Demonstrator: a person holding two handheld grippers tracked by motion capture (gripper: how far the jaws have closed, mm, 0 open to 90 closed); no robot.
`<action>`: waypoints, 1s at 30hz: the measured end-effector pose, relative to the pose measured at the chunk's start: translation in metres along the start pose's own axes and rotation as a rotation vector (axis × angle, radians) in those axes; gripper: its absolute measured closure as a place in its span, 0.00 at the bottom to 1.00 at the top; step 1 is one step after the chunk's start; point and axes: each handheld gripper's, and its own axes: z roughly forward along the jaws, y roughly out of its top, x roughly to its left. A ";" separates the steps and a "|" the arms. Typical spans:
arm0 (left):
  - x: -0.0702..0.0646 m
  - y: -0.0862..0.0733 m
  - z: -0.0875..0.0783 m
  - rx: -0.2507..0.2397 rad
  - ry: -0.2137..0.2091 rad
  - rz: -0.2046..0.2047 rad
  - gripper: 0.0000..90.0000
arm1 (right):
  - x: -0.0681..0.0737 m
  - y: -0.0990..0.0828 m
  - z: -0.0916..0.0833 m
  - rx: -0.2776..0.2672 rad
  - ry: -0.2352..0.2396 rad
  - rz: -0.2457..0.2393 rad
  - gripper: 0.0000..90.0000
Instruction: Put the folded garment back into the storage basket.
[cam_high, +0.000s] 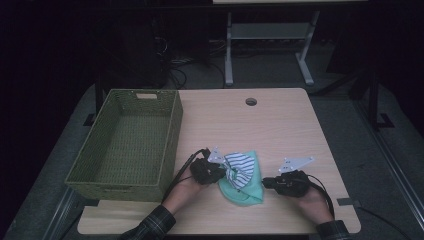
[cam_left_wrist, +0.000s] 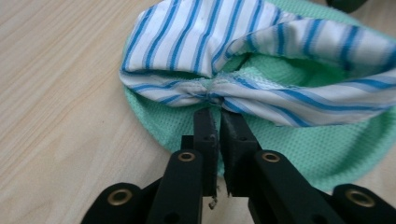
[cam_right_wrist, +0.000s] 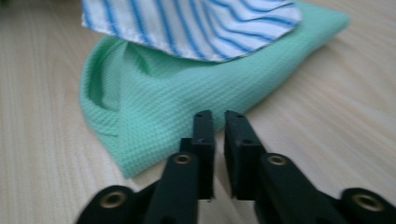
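High view: a pale wooden table (cam_high: 280, 125) with a round hole (cam_high: 251, 101) near its far edge. A green woven basket (cam_high: 172, 132) stands on the table's left part. Near the front edge, between the person's two hands, lies a mint-green cloth (cam_high: 246, 192) with a blue-and-white striped cloth (cam_high: 241, 167) bunched on top of it. The left gripper (cam_high: 225, 172) sits just left of the pile, its tips at the striped cloth; the right gripper (cam_high: 265, 183) lies just right of the pile, pointing at the green cloth's edge. A checked sleeve (cam_high: 152, 226) enters from the bottom left.

Left gripper view: the two black jaws stand nearly together, a narrow slit between them. Their tips meet the gathered hem of the striped cloth (cam_left_wrist: 261, 42), where the fabric is pinched into a knot-like fold; whether the pads press on it cannot be told. The green cloth (cam_left_wrist: 303, 149) spreads beneath, flat on the table (cam_left_wrist: 56, 102).

Right gripper view: the jaws stand slightly apart with nothing between them, over bare wood just beside the green cloth (cam_right_wrist: 187, 98). The green cloth is folded to a rounded wedge, and the striped cloth (cam_right_wrist: 191, 23) overlaps its far side.
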 end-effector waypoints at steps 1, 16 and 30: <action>0.000 0.000 -0.002 0.000 -0.002 0.001 0.89 | -0.001 -0.001 -0.002 -0.002 -0.005 0.013 0.83; 0.011 0.026 -0.026 -0.006 -0.044 0.023 0.63 | -0.031 -0.030 -0.020 -0.005 -0.191 0.132 0.17; 0.014 0.037 0.003 0.058 -0.134 0.093 0.42 | -0.029 -0.033 -0.015 -0.002 -0.251 0.093 0.12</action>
